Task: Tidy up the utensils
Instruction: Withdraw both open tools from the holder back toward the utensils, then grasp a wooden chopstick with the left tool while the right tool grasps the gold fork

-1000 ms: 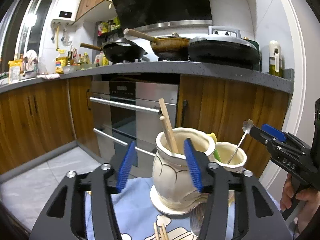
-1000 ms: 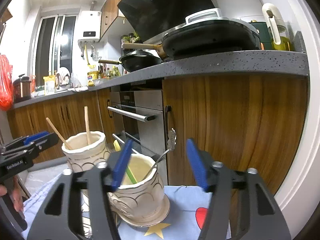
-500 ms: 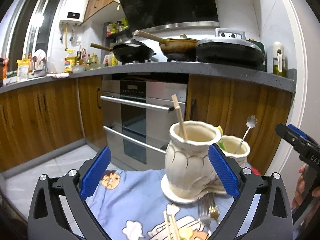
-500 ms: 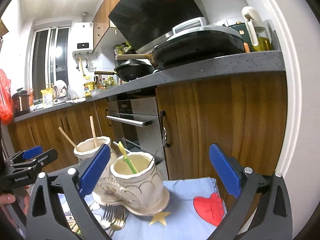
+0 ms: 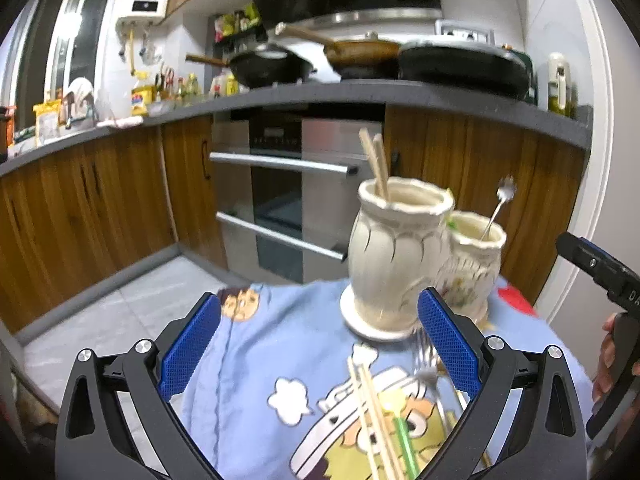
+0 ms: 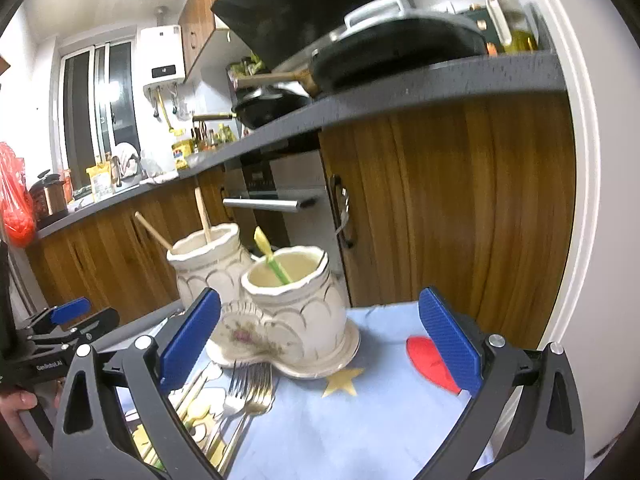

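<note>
A tall cream ceramic jar [image 5: 394,256] holds two wooden chopsticks [image 5: 376,164]. A shorter cream jar [image 5: 474,264] beside it holds a metal spoon [image 5: 500,204]; in the right wrist view this jar [image 6: 296,308] shows a green straw [image 6: 274,260], and the tall jar [image 6: 208,268] stands behind it. Loose chopsticks [image 5: 372,412] and forks [image 5: 426,360] lie on the cloth in front; the forks [image 6: 248,392] also show in the right wrist view. My left gripper [image 5: 318,350] is open and empty, back from the jars. My right gripper [image 6: 318,342] is open and empty.
The jars stand on a blue cartoon-print cloth [image 5: 260,364] over a small table. Behind are wooden cabinets [image 6: 460,216], an oven [image 5: 280,200] and a grey counter [image 5: 440,100] with pans. The other gripper shows at the right edge [image 5: 600,272] of the left wrist view.
Both grippers have opened wide and pulled back from the jars. The chopsticks and the spoon now stand in their jars, released.
</note>
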### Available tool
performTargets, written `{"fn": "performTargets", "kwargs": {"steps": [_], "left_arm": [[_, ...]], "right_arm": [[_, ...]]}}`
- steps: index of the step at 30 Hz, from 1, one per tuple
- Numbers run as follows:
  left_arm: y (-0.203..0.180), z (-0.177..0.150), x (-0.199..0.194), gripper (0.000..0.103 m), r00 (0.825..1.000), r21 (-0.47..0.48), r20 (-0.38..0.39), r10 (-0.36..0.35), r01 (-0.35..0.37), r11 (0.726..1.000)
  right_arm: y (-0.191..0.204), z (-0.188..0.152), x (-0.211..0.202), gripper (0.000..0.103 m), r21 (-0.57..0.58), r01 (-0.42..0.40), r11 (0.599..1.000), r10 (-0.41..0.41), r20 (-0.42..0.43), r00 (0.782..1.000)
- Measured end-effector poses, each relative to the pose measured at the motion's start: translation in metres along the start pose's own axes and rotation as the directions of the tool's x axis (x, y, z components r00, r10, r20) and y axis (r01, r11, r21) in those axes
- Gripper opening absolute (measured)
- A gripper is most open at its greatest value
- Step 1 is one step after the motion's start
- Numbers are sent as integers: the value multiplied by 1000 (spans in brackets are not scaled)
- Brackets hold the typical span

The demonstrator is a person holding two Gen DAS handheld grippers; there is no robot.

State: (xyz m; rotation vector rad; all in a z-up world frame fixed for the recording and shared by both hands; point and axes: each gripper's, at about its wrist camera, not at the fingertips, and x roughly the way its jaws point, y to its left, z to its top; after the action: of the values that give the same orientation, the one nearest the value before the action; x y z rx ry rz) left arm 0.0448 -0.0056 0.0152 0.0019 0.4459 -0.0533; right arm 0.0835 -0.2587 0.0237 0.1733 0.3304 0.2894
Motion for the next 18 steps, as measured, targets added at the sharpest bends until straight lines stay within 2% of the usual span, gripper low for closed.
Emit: {"fn": "performTargets", "kwargs": {"steps": [3, 6, 12, 16, 18], "left_arm": [[2, -6, 5, 98, 999, 1, -45, -5, 5, 1000], [3, -15, 14, 98, 991, 30, -134, -3, 7, 1000], [2, -36, 34, 97, 949, 56, -315, -23, 43, 998], [-6, -49, 37, 94, 927, 99, -375, -19, 61, 993], [-12, -53, 36, 86, 920, 132, -392, -9, 66, 989]], "right_arm": [[1, -6, 4, 98, 2, 16, 1000, -16, -30, 999], [4, -11, 6, 98, -5, 25, 1000, -25, -48, 999], [18, -19, 10, 98, -35, 20, 999, -23, -80, 997], [27, -23, 14, 98, -65, 17, 998, -23, -93, 995], [30, -25, 15, 98, -77, 20, 997, -27, -95, 995]]}}
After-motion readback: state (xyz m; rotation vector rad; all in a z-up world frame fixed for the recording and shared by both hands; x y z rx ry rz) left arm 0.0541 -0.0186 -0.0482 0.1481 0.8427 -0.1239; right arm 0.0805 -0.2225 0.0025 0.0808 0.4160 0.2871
